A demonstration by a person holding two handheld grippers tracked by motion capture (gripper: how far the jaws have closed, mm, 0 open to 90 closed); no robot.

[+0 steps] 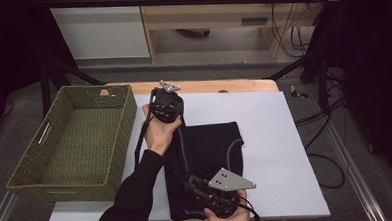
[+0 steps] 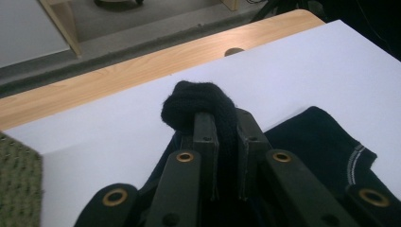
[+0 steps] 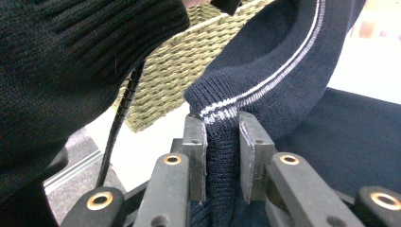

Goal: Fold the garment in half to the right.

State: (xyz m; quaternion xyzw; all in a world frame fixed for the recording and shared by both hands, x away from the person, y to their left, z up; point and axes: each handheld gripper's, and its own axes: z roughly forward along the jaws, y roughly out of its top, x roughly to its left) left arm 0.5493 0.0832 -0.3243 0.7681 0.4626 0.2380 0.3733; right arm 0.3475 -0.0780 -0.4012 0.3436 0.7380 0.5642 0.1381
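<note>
Folding looks to be the job in hand: a dark knitted sweater (image 1: 206, 160) lies on the white sheet (image 1: 280, 137) that covers the wooden table (image 1: 208, 86), and both grippers have a pinch of its fabric. In the left gripper view the left gripper (image 2: 222, 127) has its jaws pressed close on a bunched wad of black knit that pokes up past the tips. In the right gripper view the right gripper (image 3: 221, 127) is clamped the same way on a ribbed edge with a thin white stripe, the cloth squeezed in the narrow gap between the pads. From the high view the left gripper (image 1: 166, 104) sits at the far edge of the garment, near the basket's corner, while the right gripper (image 1: 215, 199) is at the near edge, close to the person's side of the table. The sweater between them already looks doubled into a rough rectangle, part of it lifted by the grips, so I judge that at least one fold is made and another is under way. The green woven basket (image 1: 116, 159) stands just left of the sheet with nothing inside it that I can see. If the garment is meant to end up there, that step is not yet done: the fold wants finishing, then the bundle needs carrying over the rim and letting go
</note>
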